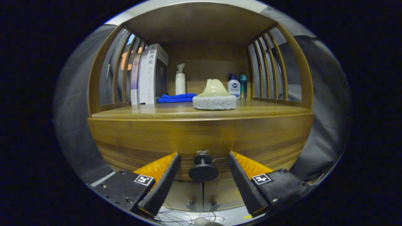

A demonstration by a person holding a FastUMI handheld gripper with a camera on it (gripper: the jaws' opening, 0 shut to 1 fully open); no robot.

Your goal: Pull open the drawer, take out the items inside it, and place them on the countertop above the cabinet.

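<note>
With the fingers (203, 182) spread apart on either side of the drawer knob (203, 168) and touching nothing, I read this as the drawer-front stage. The drawer (201, 138) sits flush in the cabinet, its contents hidden. On the counter (270, 110) above stands a pale item on a sponge (214, 102); I cannot tell whether it came from inside. That fits either reaching to pull or having pushed shut.

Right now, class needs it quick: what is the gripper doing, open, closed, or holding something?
Gripper: open, holding nothing; its fingers sit either side of the drawer knob, not touching it.
</note>
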